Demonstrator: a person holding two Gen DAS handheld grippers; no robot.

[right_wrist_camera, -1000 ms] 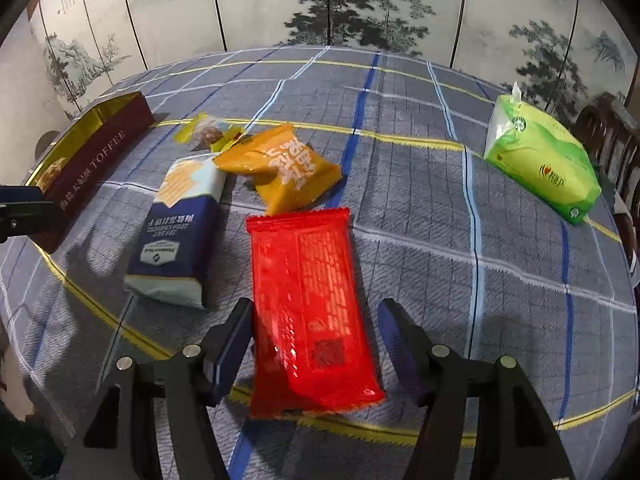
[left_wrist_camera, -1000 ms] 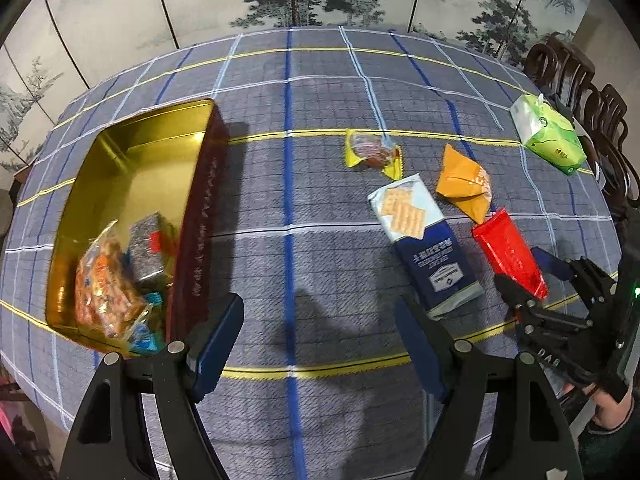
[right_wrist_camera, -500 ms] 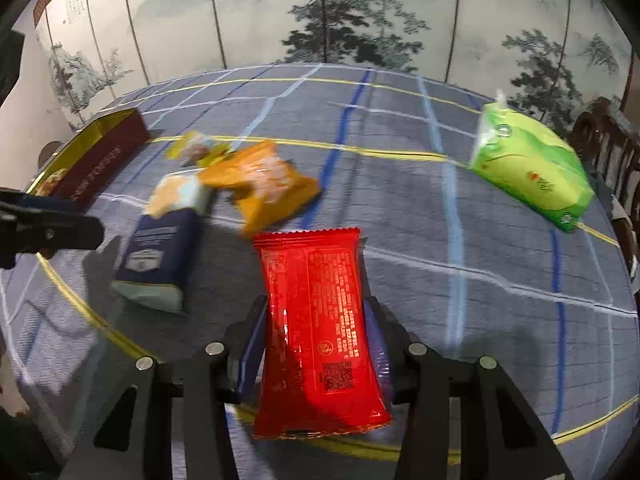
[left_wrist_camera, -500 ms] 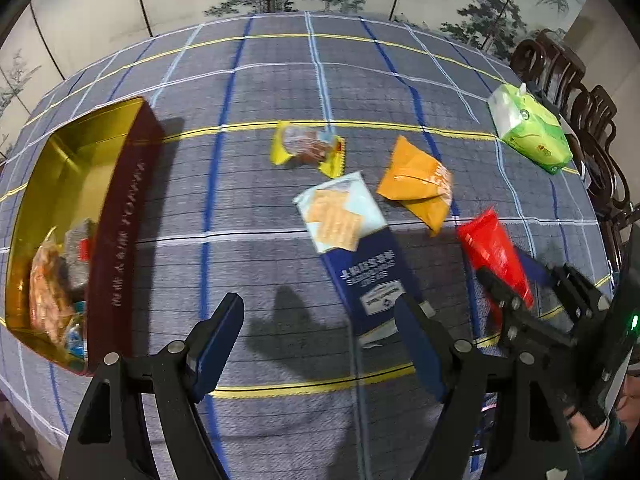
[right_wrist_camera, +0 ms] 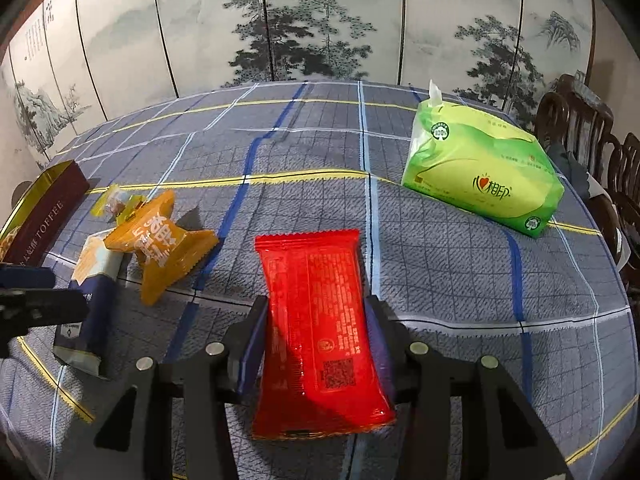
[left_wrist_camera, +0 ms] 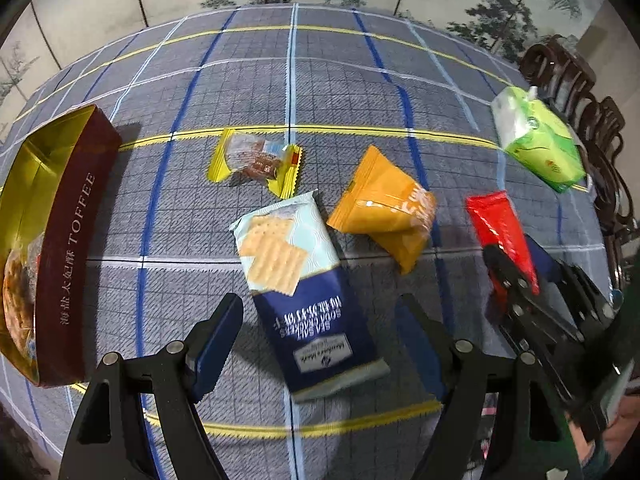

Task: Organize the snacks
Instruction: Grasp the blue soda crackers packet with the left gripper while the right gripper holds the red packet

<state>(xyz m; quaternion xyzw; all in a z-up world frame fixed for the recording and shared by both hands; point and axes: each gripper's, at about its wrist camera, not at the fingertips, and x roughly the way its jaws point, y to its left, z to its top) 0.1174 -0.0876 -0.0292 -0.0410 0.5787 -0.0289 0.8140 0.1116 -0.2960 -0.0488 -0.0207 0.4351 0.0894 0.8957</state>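
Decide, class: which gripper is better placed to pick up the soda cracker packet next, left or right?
Left. The left gripper is open with the soda cracker packet lying between its fingers, while the right gripper is already shut on the red packet.

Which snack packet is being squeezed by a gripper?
The red packet. The right gripper pinches its sides, while the orange packet, cracker packet and yellow-wrapped snack lie untouched.

Your right gripper (right_wrist_camera: 316,328) clamps the red packet (right_wrist_camera: 320,332) at lower centre; the orange pouch (right_wrist_camera: 160,244) sits left, the green tissue pack (right_wrist_camera: 480,176) upper right.
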